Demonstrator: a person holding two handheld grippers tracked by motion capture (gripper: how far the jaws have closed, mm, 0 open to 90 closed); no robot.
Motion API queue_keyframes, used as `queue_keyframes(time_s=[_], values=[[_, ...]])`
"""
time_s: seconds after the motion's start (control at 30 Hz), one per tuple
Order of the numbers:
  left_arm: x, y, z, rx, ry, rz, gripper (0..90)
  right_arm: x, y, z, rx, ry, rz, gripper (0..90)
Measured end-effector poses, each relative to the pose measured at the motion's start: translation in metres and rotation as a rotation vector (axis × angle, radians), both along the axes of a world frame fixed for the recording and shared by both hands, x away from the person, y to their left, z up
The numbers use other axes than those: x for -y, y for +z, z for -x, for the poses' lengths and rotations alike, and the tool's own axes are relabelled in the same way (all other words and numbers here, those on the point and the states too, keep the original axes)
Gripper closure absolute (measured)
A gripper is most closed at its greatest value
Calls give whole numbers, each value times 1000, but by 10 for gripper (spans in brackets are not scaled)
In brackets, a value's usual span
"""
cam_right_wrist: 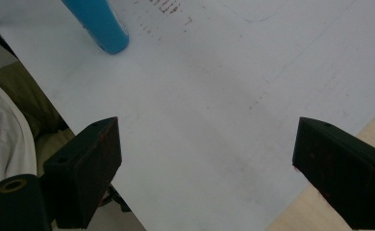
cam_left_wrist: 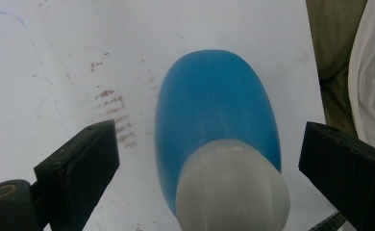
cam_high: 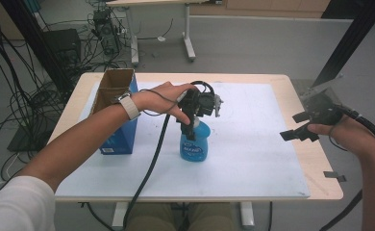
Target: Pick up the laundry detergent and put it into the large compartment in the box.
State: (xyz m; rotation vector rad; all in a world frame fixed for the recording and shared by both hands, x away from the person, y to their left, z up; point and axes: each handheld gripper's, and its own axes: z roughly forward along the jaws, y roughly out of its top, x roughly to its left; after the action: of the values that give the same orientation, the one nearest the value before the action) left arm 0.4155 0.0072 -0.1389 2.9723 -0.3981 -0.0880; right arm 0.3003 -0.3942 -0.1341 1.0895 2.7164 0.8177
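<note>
Now, line by line:
Blue bottle (cam_high: 193,144): stands upright on the white mat (cam_high: 253,159), a little toward 7 o'clock from the mat's middle; white cap on top, printed label on its front.
Left gripper (cam_high: 191,126): held directly over the bottle, pointing down; in the left gripper view its jaws are spread wide, one at 9 o'clock and one at 3 o'clock of the white cap (cam_left_wrist: 232,187), touching neither side of it, so nothing is grasped.
Right gripper (cam_high: 298,126): at 3 o'clock of the bottle, well apart from it, above the mat's right edge; jaws released and spread, holding nothing.
Right gripper view: bare mat between the jaws, the bottle's base at 11 o'clock, pale table wood at 5 o'clock.
Cardboard box (cam_high: 114,110): open-topped, blue-sided, at 9 o'clock of the bottle, near the mat's left edge.
Mat marks: brownish smudges beside the bottle in the left gripper view.
</note>
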Motion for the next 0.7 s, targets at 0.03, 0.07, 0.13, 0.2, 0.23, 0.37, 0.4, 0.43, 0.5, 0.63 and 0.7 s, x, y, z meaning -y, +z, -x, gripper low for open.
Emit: queue_keyframes(time_s=[0.03, 0.07, 0.13, 0.2, 0.23, 0.37, 0.4, 0.43, 0.5, 0.63, 0.7], values=[[0, -1, 0, 0, 1, -2, 72, 0, 0, 0, 0, 0, 0, 97], [1, -1, 1, 5, -1, -4, 73, 0, -1, 0, -1, 0, -2, 97], [1, -2, 1, 4, 3, -5, 73, 1, -1, 0, 0, 0, -3, 97], [2, -3, 2, 10, 1, -10, 74, 0, -1, 0, -1, 0, -2, 97], [2, -3, 2, 13, 0, -9, 75, 0, -1, 0, -1, 0, -3, 97], [3, -5, 3, 18, 3, -12, 76, 1, -1, 0, 1, -1, -4, 97], [3, -5, 3, 18, 2, -14, 77, 1, -1, 0, 0, -1, -3, 97], [4, -6, 4, 21, 0, -13, 79, 1, -1, 1, 1, -1, -3, 97], [4, -8, 4, 21, 1, -16, 80, 1, -1, 1, 1, -3, -5, 97], [6, -11, 5, 23, -5, -22, 92, 2, -2, 2, 0, -4, -4, 97], [6, -13, 5, 24, -1, -19, 107, 2, -2, 2, 0, -4, -5, 97]])
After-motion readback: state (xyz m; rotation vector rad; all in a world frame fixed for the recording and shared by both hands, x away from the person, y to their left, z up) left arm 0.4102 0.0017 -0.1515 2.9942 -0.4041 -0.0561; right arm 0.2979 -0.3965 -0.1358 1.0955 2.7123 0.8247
